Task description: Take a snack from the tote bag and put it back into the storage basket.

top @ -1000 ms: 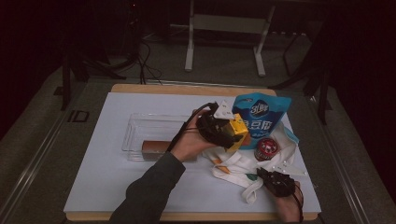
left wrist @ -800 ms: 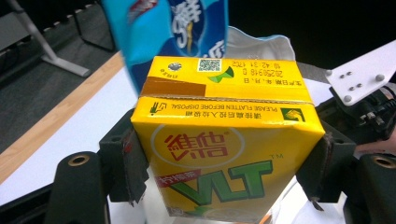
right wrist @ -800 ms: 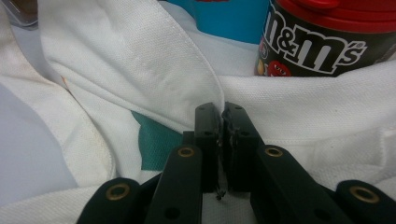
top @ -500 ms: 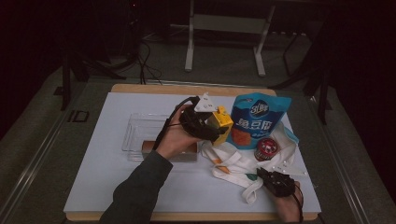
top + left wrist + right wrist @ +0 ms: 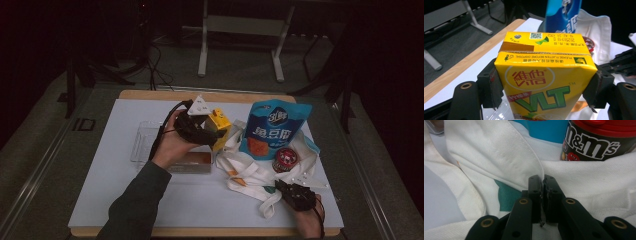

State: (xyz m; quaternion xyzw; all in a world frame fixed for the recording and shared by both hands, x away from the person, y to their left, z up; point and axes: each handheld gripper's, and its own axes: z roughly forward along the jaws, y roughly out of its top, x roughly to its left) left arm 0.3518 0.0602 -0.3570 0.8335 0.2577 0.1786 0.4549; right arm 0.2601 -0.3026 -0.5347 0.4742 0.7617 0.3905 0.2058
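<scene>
A yellow lemon-tea carton [image 5: 544,82] sits between the black jaws of my left gripper [image 5: 544,93], whose pads press on its two sides. From above, the carton [image 5: 220,125] hangs over the table left of the blue snack bag [image 5: 274,131], with the left gripper [image 5: 212,131] in the person's hand. My right gripper [image 5: 281,187] lies low at the front right. Its jaws are shut on a fold of the white tote bag [image 5: 499,152]; the right gripper [image 5: 542,182] pinches the hem just below a red-lidded M&M's can [image 5: 594,142].
A clear plastic tray [image 5: 142,141] lies left of the hand, with a brown-topped box [image 5: 195,161] beside it. The M&M's can [image 5: 286,159] and the snack bag rest on the tote bag [image 5: 250,172]. The white mat [image 5: 100,165] covers a wooden table.
My left gripper has carried the yellow carton leftward, away from the blue snack bag and nearer the clear tray. The right gripper has stayed put on the fabric.
</scene>
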